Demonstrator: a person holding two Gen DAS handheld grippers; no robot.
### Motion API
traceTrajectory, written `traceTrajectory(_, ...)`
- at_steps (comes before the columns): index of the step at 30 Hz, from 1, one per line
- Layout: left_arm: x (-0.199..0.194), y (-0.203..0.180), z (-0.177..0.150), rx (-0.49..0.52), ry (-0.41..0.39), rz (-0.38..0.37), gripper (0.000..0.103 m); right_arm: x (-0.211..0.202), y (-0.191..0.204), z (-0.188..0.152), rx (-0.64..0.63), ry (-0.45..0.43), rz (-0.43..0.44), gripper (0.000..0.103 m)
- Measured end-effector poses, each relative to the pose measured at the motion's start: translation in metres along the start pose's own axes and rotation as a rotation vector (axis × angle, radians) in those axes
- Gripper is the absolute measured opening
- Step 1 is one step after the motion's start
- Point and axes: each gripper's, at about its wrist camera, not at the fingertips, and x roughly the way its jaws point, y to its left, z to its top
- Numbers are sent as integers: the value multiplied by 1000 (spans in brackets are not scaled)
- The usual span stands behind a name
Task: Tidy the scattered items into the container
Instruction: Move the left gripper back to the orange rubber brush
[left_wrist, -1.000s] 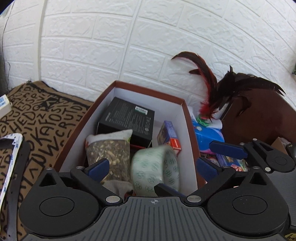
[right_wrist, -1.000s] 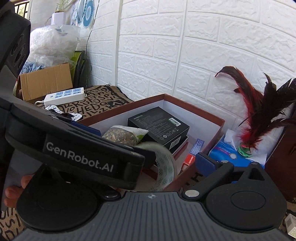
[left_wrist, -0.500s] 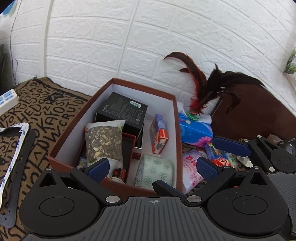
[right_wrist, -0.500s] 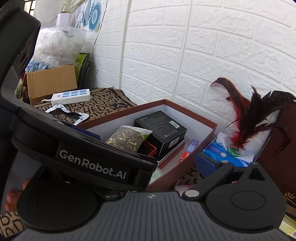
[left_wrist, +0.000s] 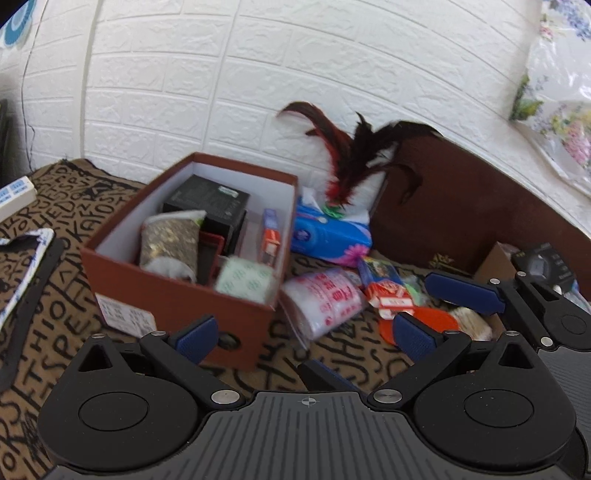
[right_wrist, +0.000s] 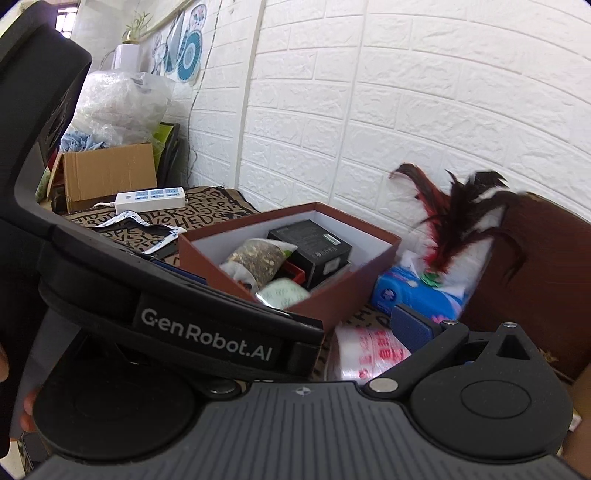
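The brown box (left_wrist: 173, 299) with a white inside stands on the lettered cloth. In it lie a black carton (left_wrist: 207, 203), a seed bag (left_wrist: 168, 240), a small orange and blue box (left_wrist: 269, 236) and a green-patterned roll (left_wrist: 245, 280) at its near right corner. My left gripper (left_wrist: 303, 332) hovers in front of the box, open and empty. My right gripper (right_wrist: 310, 328) also stands open; only its right finger (right_wrist: 410, 326) shows, the other is hidden behind the left gripper's body. To the right of the box lie a blue tissue pack (left_wrist: 328, 236), a clear bag with red print (left_wrist: 325, 299) and a red-white packet (left_wrist: 388, 295).
Dark red feathers (left_wrist: 351, 158) rise behind the tissue pack, against a brown panel (left_wrist: 461, 206). An orange lid (left_wrist: 428, 321) lies near the packet. A white power strip (right_wrist: 149, 197) and a cardboard box (right_wrist: 107, 173) sit at the far left. A white-edged black strap (left_wrist: 26, 258) lies on the cloth.
The green roll left my left gripper and now rests in the box. Both grippers have drawn back from the box and swung toward the items on its right.
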Motion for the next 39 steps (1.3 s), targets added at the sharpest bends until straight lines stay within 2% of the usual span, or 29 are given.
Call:
traceTrajectory(8, 17, -31, -62, 5, 54, -80, 103, -24, -18, -68, 119, 61, -81, 103)
traceTrajectory(10, 25, -34, -72, 7, 61, -109, 103, -26, -24, -82, 136, 81, -113, 103)
traceTrajectory(13, 38, -34, -79, -18, 91, -105, 103, -24, -38, -102, 169, 123, -146, 103)
traceTrajectory(16, 50, -33, -79, -32, 106, -117, 103, -22, -55, -116, 227, 151, -171, 102)
traceTrajectory(20, 62, -41, -74, -6, 95, -118, 103, -21, -76, -124, 288, 148, -199, 102)
traceTrajectory(25, 83, -52, -65, 21, 111, -110, 103, -10, -98, -127, 306, 149, -251, 102)
traceTrajectory(31, 110, -68, -52, 47, 134, -155, 98, 6, -120, -127, 294, 150, -279, 99)
traceTrajectory(39, 144, -83, -36, 22, 157, -183, 90, 26, -148, -127, 341, 131, -289, 91)
